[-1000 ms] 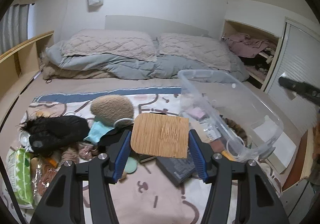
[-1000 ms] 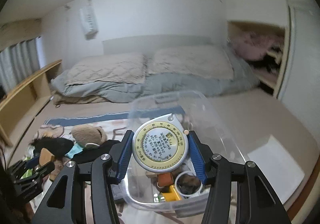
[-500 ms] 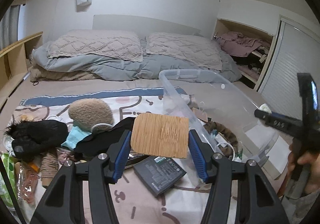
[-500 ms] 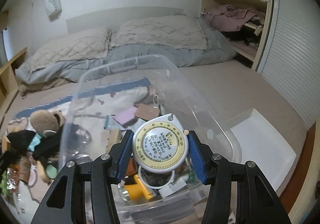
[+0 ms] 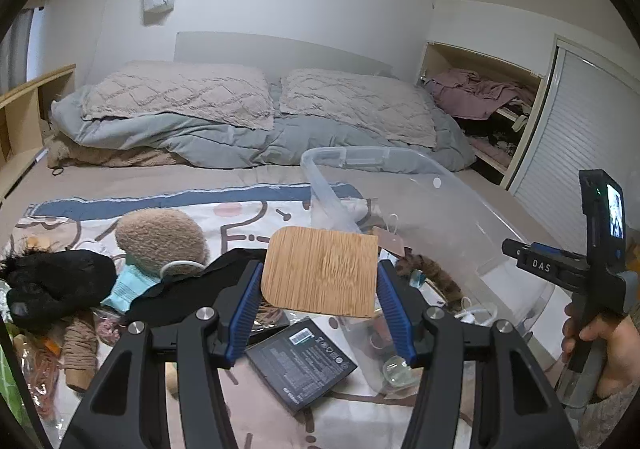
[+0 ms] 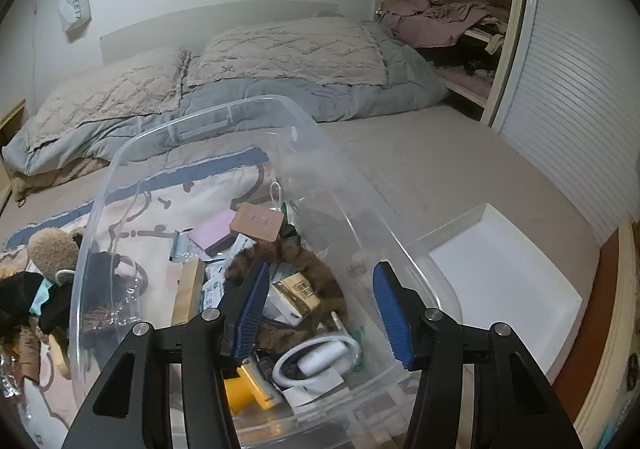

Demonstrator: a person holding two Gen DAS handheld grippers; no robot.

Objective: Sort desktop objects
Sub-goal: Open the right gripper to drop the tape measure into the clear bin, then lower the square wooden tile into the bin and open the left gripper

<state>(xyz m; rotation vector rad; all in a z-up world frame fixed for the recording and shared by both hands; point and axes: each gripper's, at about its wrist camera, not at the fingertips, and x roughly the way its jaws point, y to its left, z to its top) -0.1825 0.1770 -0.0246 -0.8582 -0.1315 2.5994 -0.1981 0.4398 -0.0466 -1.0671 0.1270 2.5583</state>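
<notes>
Over the clear bin's rim [image 6: 224, 117], right hand-held gripper [image 6: 320, 309] released, left hand-held gripper [image 5: 320, 289] grasping wooden board [image 5: 320, 273].

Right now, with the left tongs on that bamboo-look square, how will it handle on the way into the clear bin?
The wooden square looks rigid: it spans the left tongs flat, no sag. Probably light, being thin. Held only by two edges on ribbed blue pads, it could pivot or slip if jolted near the clear bin.

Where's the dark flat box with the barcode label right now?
In the left wrist view the dark box lies flat on the patterned blanket, low in frame between the left tongs' arms, just left of the clear plastic bin.
</notes>
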